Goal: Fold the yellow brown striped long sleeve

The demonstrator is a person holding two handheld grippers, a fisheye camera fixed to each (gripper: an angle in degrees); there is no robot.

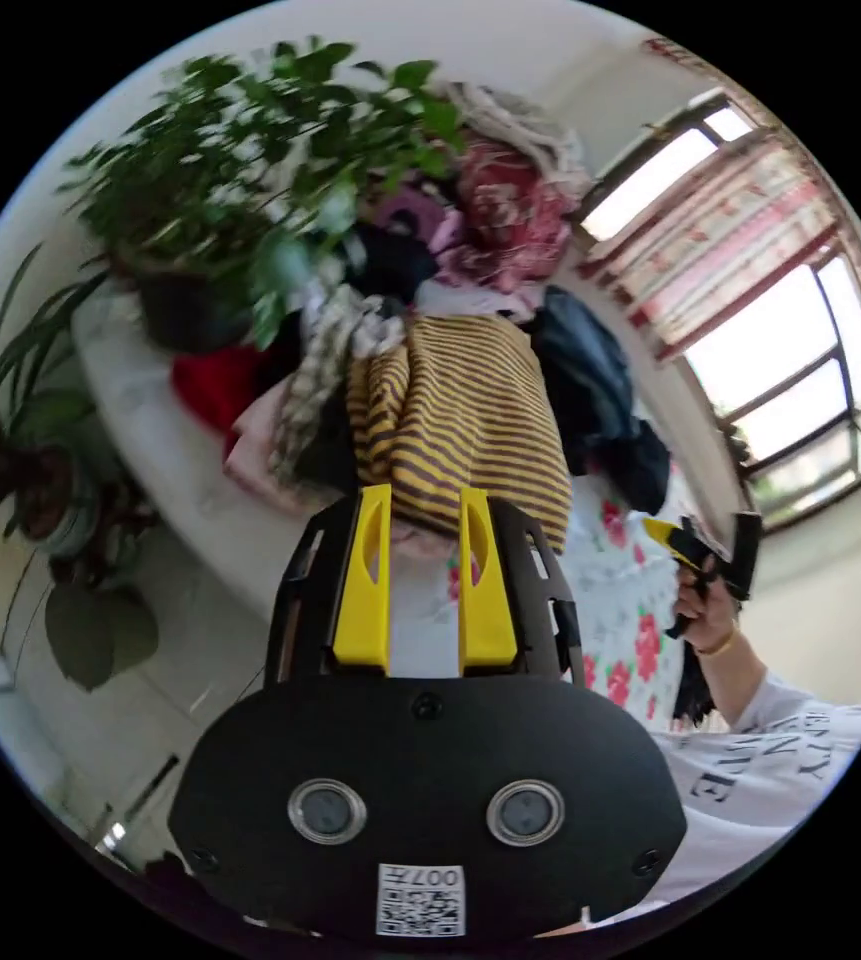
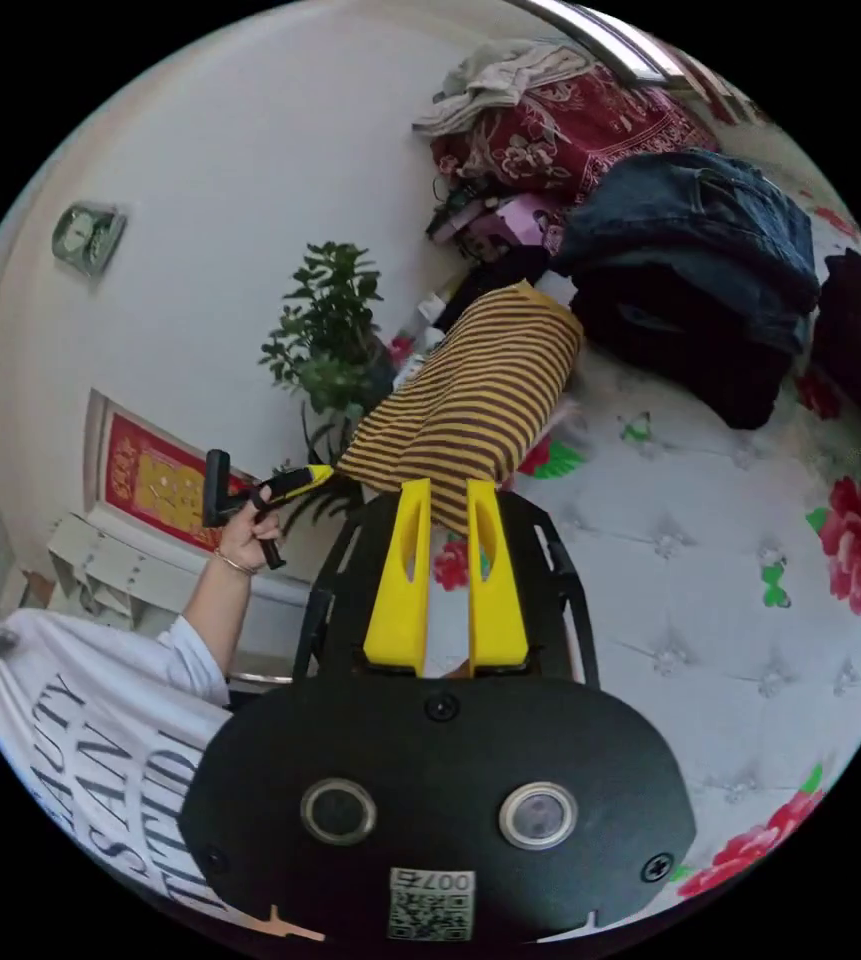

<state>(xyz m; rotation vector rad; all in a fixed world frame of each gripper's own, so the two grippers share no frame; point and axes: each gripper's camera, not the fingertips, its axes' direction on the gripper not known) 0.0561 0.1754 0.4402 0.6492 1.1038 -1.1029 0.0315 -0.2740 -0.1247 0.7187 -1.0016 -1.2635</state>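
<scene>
Already the yellow and brown striped long-sleeved top (image 1: 460,420) looks folded into a compact bundle, lying on the white quilted bed cover with red flowers (image 2: 710,560), at the foot of a heap of other clothes: a dark blue denim garment (image 2: 700,215) just beside it, a red patterned cloth (image 2: 570,125) behind, and a leafy green potted plant (image 2: 330,330) near its far end. In the left gripper view the left gripper (image 1: 425,500) has its yellow fingers (image 1: 370,580) spread apart with a clear gap between them, their tips just in front of the near edge of the striped bundle and pinching nothing. In the right gripper view the right gripper (image 2: 447,495) likewise has its fingers (image 2: 405,580) parted, with a narrower gap; their tips overlap the hanging edge of the top in the picture, but I cannot tell whether they touch it. Each view also catches the other gripper, held up in a hand (image 1: 705,610) well clear of the cloth. By my judgement the folding itself is at or near its end, and this is the release or a check of the result. A next move, if one is needed, calls for squaring the loose near edge or setting the bundle flat, gripping both layers together so the fold does not slip open.
</scene>
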